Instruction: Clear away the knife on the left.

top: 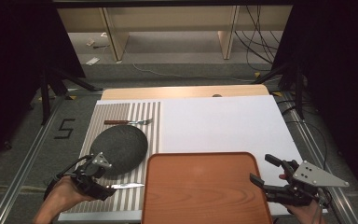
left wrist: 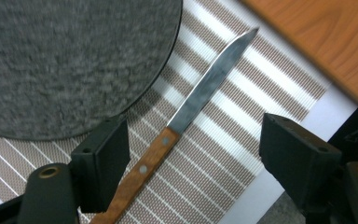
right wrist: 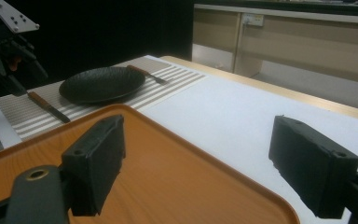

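A person is holding two grippers over a table [top: 223, 116] covered with a white sheet. At the near left, the left gripper [top: 103, 185] is hovering over a striped placemat [top: 142, 112], and its jaws are standing spread apart. In the left gripper view, a knife [left wrist: 200, 105] with a wooden handle is lying flat on the placemat between those jaws, close beside the left-hand jaw; whether that jaw is touching the handle cannot be told. The blade is pointing toward the right, toward the tray [top: 205, 186], with its tip stopping just short of the tray's edge.

A dark round plate [top: 121, 147] is sitting on the placemat just beyond the knife. At the far side of the plate, a fork [top: 128, 122] with a wooden handle is lying across the stripes, its prongs pointing right.

The orange-brown tray is resting at the near middle of the table, its left edge overlapping the placemat.

At the near right, the right gripper [top: 264, 169] is hanging beside the tray's right edge with its jaws wide apart and holding nothing. In the right gripper view, one jaw is showing over the tray's surface and the other over the white sheet.
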Available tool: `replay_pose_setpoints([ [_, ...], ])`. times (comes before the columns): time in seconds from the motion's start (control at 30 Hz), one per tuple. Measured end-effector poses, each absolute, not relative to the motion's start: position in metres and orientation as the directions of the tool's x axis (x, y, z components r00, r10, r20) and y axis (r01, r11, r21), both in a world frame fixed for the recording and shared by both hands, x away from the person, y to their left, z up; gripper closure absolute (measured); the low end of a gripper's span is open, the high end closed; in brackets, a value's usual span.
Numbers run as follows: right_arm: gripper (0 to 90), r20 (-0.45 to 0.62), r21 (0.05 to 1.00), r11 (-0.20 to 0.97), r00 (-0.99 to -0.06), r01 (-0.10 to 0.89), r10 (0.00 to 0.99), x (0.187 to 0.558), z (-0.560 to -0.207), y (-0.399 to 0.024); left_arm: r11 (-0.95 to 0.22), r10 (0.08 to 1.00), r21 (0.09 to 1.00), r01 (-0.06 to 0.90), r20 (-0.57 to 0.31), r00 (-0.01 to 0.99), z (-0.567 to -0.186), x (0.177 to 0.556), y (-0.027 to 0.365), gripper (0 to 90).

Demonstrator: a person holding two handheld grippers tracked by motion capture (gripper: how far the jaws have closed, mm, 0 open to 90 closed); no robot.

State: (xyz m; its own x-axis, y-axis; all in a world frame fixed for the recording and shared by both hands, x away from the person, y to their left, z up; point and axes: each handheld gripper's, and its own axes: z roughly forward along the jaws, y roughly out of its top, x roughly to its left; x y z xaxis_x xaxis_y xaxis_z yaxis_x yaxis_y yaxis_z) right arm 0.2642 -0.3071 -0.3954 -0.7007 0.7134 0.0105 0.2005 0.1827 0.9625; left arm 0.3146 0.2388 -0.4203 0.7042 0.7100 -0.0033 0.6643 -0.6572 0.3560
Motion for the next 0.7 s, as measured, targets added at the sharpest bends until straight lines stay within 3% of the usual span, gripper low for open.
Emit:
replay_pose_setpoints([
  [0.17, 19.6, 0.011, 0.962, 0.184, -0.701, 0.201, 0.713, 0.265, -0.396, -0.307, -0.639, 0.737, 0.317, 0.701, -0.011, 0.676, -0.432, 0.322, 0.251, 33.7],
  [0.7, 19.6, 0.011, 0.962, 0.184, -0.701, 0.202, 0.713, 0.265, -0.395, -0.308, -0.678, 0.722, 0.190, 0.710, -0.007, 0.692, -0.451, 0.340, 0.251, 45.2],
])
